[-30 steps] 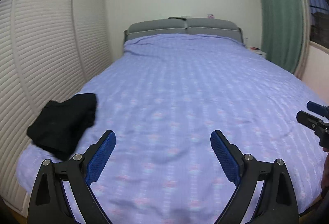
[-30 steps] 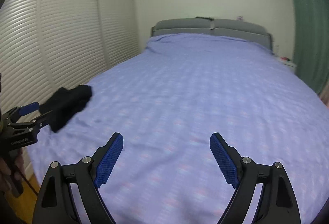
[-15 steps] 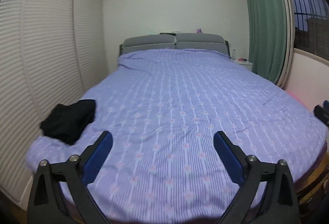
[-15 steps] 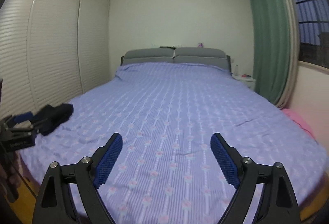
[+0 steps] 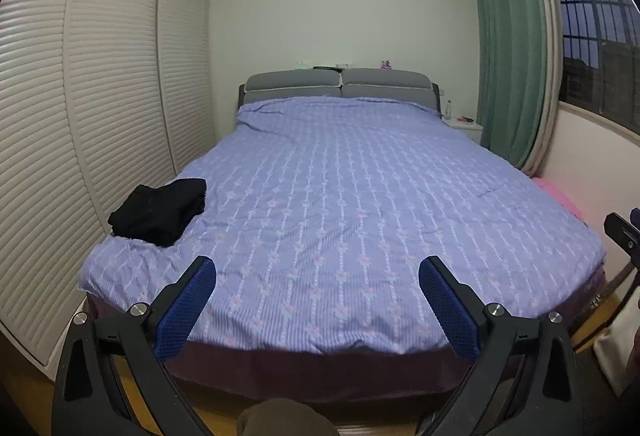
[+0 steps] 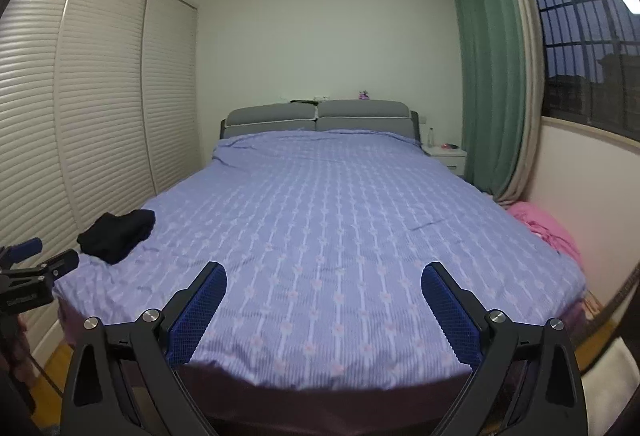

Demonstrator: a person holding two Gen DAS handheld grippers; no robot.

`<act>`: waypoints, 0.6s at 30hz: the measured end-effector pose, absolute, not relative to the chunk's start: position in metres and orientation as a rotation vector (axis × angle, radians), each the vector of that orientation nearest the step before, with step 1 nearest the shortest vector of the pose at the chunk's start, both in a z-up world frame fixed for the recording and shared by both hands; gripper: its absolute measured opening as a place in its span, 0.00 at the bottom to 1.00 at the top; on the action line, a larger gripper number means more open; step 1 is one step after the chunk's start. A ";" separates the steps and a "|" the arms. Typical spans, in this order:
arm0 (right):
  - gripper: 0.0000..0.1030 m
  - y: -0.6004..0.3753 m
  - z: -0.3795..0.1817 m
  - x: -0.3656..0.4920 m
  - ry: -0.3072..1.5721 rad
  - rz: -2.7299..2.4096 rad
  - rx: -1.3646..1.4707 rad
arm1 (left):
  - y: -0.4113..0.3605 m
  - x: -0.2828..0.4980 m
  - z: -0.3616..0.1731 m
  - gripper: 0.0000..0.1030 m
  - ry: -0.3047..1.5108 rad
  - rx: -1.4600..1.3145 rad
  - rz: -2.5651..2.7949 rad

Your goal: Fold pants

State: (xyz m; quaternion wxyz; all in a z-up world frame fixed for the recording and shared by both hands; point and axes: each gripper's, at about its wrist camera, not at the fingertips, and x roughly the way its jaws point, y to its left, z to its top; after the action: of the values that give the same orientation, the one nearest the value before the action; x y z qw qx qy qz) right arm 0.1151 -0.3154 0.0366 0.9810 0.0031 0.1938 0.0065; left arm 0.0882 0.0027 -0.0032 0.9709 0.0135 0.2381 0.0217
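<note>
The black pants (image 5: 160, 210) lie folded in a small bundle near the bed's front left corner, also seen in the right wrist view (image 6: 118, 236). My left gripper (image 5: 316, 262) hangs open in the air before the foot of the bed, nothing between its blue pads. My right gripper (image 6: 324, 268) is beside it, its jaws opening and empty. Both are well back from the pants. Each gripper shows at the edge of the other's view: the right gripper (image 5: 622, 232), the left gripper (image 6: 32, 268).
A wide bed (image 5: 360, 176) with a lilac patterned cover fills the room. Louvred wardrobe doors (image 5: 100, 116) run close along its left side. A green curtain (image 6: 492, 76), a nightstand (image 6: 446, 156) and a pink cloth (image 6: 548, 228) are on the right. Wooden floor (image 6: 52, 368) lies below.
Both grippers have drawn back and up from over the bed, so the whole bed and its front edge now show. The pants look smaller and farther off. The jaws stand slightly wider.
</note>
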 end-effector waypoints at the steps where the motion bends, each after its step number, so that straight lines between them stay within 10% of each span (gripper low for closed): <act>1: 0.96 -0.315 0.038 0.112 0.390 0.003 0.006 | 0.001 0.082 -0.001 1.00 0.482 0.029 0.041; 18: 0.96 -0.301 0.057 0.073 0.353 -0.034 -0.012 | 0.009 0.046 0.017 1.00 0.460 0.005 0.025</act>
State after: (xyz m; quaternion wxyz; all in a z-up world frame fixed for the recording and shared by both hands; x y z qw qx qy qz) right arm 0.0732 -0.3012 0.0573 0.9843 -0.0062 0.1756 -0.0170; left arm 0.0457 0.0087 0.0166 0.9736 0.0025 0.2278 0.0124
